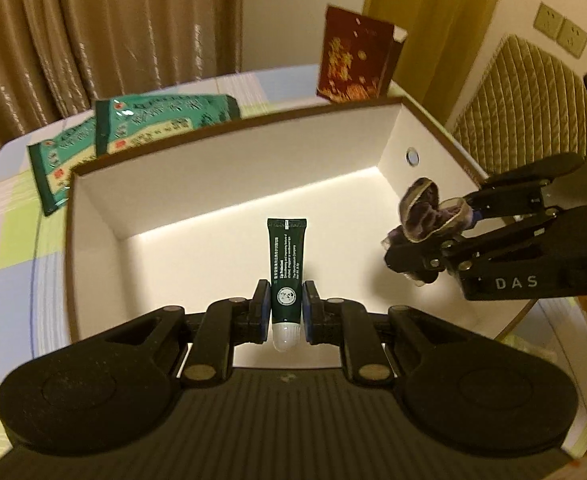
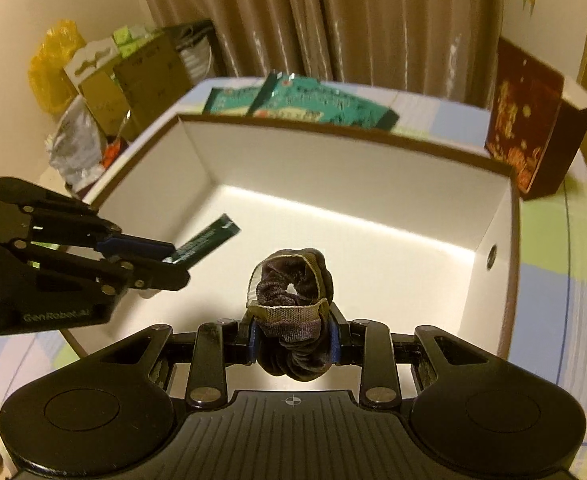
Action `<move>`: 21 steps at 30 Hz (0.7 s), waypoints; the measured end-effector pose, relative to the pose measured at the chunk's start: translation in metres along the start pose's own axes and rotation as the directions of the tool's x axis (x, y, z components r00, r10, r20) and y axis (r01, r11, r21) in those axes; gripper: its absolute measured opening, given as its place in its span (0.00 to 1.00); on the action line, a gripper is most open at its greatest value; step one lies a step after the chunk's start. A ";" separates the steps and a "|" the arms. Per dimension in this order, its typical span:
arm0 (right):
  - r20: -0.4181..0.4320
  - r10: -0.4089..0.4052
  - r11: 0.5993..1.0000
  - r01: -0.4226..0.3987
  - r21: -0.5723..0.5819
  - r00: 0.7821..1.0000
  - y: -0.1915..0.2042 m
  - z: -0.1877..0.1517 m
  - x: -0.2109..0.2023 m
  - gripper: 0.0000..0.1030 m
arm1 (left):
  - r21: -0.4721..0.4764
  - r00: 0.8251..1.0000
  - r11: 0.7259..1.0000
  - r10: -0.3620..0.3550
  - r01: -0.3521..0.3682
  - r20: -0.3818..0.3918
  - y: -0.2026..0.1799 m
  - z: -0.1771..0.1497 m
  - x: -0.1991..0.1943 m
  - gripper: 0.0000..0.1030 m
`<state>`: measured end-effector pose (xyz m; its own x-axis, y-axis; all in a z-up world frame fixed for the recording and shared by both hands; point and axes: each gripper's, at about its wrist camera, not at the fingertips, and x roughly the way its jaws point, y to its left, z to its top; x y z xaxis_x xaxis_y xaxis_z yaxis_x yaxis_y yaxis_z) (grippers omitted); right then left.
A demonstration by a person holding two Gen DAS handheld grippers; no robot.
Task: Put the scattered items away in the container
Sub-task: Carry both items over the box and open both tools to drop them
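Both grippers hang over the open box [image 1: 229, 152], and both are loaded. The left gripper [image 1: 286, 304] is clamped on a dark green tube [image 1: 286, 256]: its 2 blue pads press the tube's lower body from either side, white cap toward the camera, crimped end pointing to 12 o'clock over the box's white floor. From the right wrist view the same gripper [image 2: 173, 258] comes in at 9 o'clock, with the tube [image 2: 205, 242] jutting from it toward 2 o'clock above the box's left side.

The right gripper [image 2: 293, 340] is squeezed onto a dark purple scrunchie [image 2: 291, 308], bunched fabric bulging above and below the pads, a small hole showing through its middle. In the left wrist view that gripper [image 1: 433, 240] sits at 3 o'clock, above the box's right wall, with the scrunchie [image 1: 423, 208] puffing out of its tip.

The box [image 2: 353, 172] is white inside with a brown rim and a round eyelet in its right wall. Its floor looks bare under both loads. Neither item touches the floor.

Beyond the far wall, at 11 o'clock, 2 teal packets [image 1: 133, 136] lie overlapping on the checked tablecloth [image 1: 9, 232]. At 1 o'clock a dark red carton [image 1: 353, 60] stands upright just past the box's far right corner. Curtains [image 2: 333, 20] hang behind.
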<state>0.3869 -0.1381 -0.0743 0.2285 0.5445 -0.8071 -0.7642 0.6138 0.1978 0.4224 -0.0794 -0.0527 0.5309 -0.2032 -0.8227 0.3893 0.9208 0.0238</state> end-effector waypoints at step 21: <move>-0.179 0.043 0.998 -0.032 0.060 0.983 -0.005 -0.006 0.034 0.46 | -0.033 0.967 0.996 -0.089 0.083 -0.237 0.002 -0.009 0.059 0.12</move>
<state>0.3946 -0.1259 -0.1061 0.0844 0.4593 -0.8843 -0.7337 0.6291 0.2567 0.4483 -0.0869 -0.1063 0.3007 -0.1995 -0.9326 0.4072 0.9111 -0.0636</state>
